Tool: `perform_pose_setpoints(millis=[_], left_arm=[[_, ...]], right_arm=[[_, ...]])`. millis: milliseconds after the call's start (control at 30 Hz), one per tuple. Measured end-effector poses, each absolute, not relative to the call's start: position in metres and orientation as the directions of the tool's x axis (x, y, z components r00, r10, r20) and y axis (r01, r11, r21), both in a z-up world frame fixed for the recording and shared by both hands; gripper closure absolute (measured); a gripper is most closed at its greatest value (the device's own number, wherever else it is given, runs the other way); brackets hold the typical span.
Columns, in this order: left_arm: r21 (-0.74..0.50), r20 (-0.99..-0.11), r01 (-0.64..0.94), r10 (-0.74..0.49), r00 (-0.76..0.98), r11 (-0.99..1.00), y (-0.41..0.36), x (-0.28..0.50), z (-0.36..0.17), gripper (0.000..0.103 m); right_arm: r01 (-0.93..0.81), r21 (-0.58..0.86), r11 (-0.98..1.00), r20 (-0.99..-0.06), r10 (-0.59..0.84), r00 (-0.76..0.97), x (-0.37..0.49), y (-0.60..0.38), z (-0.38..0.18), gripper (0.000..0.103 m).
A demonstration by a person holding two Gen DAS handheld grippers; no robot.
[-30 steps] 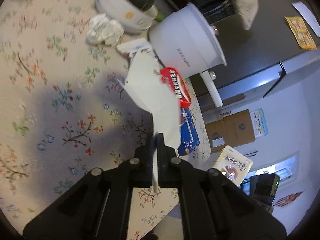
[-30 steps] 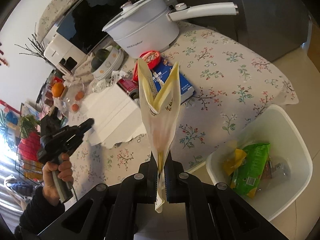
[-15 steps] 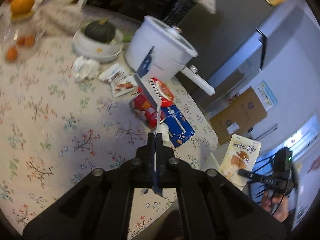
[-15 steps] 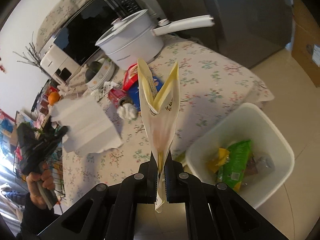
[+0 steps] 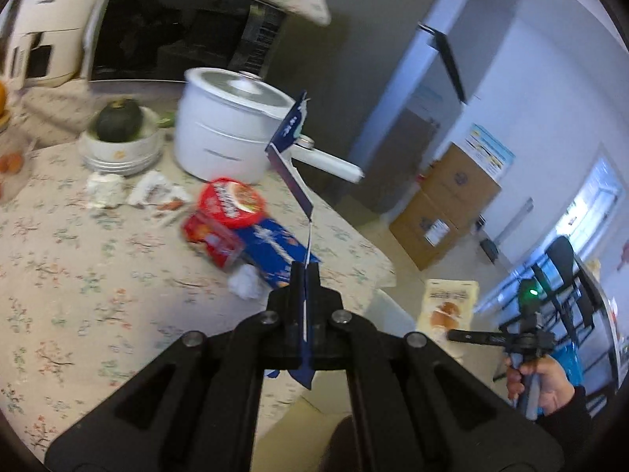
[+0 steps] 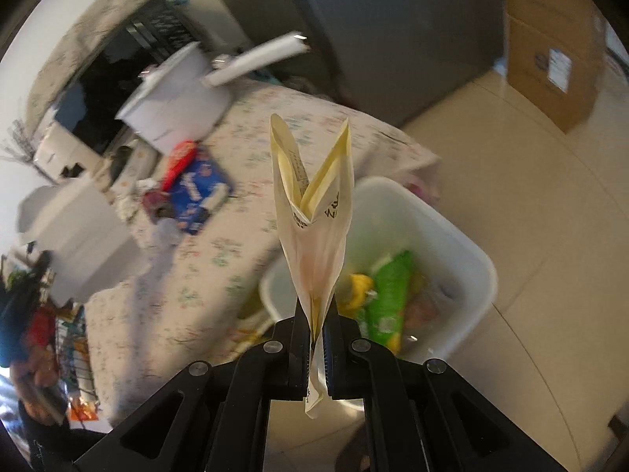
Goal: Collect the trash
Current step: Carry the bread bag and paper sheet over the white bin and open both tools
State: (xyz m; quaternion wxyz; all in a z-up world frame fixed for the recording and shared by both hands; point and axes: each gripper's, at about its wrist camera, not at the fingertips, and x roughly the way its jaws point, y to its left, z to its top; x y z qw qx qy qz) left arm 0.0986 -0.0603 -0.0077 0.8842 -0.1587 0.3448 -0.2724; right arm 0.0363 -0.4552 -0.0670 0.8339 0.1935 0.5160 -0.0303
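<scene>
My left gripper (image 5: 304, 275) is shut on a flat blue-and-white wrapper (image 5: 293, 165), seen edge-on and held above the table's near corner. My right gripper (image 6: 316, 314) is shut on a cream paper bag (image 6: 314, 212) and holds it above the white trash bin (image 6: 464, 247), which stands on the floor beside the table and holds green and yellow wrappers. The left-held wrapper shows as a white sheet (image 6: 74, 232) in the right wrist view. On the table lie a red packet (image 5: 228, 200), a blue packet (image 5: 271, 247) and a crumpled tissue (image 5: 245, 283).
A white pot with a long handle (image 5: 228, 133), a bowl with a dark squash (image 5: 118, 122) and a microwave (image 5: 173, 23) stand at the table's back. Cardboard boxes (image 5: 448, 204) sit on the floor by the grey fridge (image 6: 393, 31). The floral tablecloth (image 5: 78, 259) covers the table.
Both grippers have swung away from the table toward the bin with their loads. The right gripper's bag now hangs over the bin. The left wrapper has turned edge-on.
</scene>
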Motion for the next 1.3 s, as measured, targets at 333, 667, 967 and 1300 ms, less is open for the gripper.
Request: perform_pose_setpoints(millis=[333, 667, 967, 1300], left_arm=[[-0.488, -0.560, 0.474, -0.679, 0.475, 0.733, -0.173, 0.091, -0.023, 0.102], [-0.429, -0.639, 0.519, -0.654, 0.405, 0.740, -0.251, 0.085, -0.055, 0.102], [-0.378, -0.695, 0.527, -0.609, 0.382, 0.761, -0.281, 0.085, -0.081, 0.102], [-0.340, -0.744, 0.520, -0.562, 0.360, 0.783, -0.294, 0.087, -0.100, 0.088]], right_arm=[[0.337, 0.278, 0.899, -0.912, 0.137, 0.387, 0.033, -0.493, -0.101, 0.097], [0.363, 0.306, 0.880, -0.914, 0.166, 0.370, 0.027, -0.506, -0.111, 0.089], [0.396, 0.326, 0.859, -0.904, 0.161, 0.396, 0.019, -0.523, -0.107, 0.067], [0.399, 0.317, 0.860, -0.895, 0.131, 0.427, 0.014, -0.525, -0.095, 0.053]])
